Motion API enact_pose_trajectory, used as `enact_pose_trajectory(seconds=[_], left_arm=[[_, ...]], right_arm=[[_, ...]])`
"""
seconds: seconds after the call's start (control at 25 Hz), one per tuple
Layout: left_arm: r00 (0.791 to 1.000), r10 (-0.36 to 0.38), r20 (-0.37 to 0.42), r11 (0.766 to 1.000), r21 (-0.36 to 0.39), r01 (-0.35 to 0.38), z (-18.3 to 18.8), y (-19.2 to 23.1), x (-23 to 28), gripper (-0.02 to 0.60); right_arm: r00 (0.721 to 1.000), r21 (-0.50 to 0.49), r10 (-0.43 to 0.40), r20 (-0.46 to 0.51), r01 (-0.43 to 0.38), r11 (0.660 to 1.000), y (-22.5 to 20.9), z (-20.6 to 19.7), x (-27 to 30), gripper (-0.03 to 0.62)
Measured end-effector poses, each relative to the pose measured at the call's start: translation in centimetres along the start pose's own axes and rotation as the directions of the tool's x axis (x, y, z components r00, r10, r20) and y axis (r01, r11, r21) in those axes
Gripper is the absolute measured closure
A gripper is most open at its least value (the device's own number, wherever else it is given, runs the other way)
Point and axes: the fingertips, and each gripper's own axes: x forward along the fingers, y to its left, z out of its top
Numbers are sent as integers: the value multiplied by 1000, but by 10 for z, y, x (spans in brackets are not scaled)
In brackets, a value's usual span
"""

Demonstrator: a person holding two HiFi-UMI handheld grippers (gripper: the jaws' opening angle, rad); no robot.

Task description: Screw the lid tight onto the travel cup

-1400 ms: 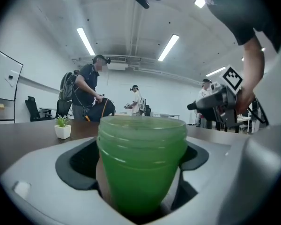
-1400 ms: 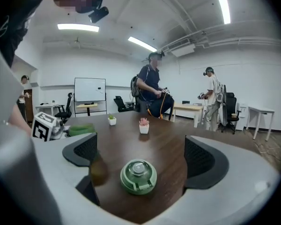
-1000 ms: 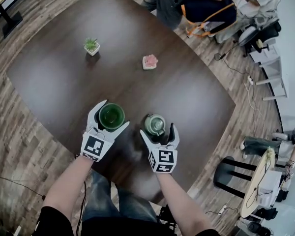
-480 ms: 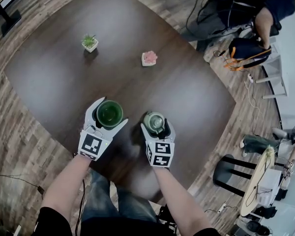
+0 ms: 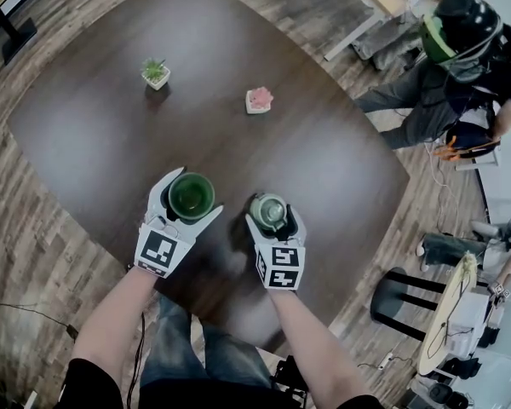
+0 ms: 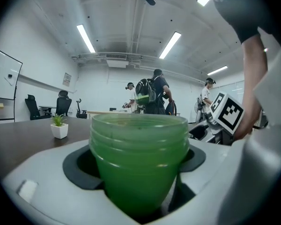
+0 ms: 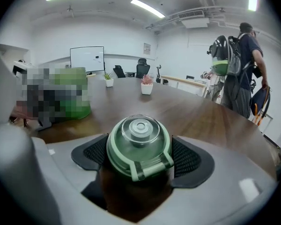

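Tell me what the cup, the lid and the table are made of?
Cup: looks like see-through green plastic, slightly frosted; light glows through its wall.
Lid: pale green plastic, it seems, matte, with a clear shiny dome that catches the lights.
Table: dark brown with a soft sheen, so wood or a wood-look top; I can't tell which.

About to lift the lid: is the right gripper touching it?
Touching. The right gripper view shows the right gripper, its jaws just closing, with both pads pressing the lid.
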Motion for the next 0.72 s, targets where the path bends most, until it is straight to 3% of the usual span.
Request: enact_pose_trajectory(seconds=[0.24,0.4,0.56,0.72], left_arm=[[999,-41,0,999,22,40,16,-8,-5,166],[997,-71,-20,997,17,71,32,-17,-12,167],[990,-131,-42,989,68,134,57,-27,-20,167],[981,-189,-37,982,4,189,107,-39,-28,167]], right_arm=[[998,-67,60,20,-58,996,5,4,-6,161],[991,-117,113,72,-104,988,5,28,-23,161],[965,-140,194,179,-170,975,-3,85,-56,161],[911,-227,305,277,-246,942,-7,165,-120,161]])
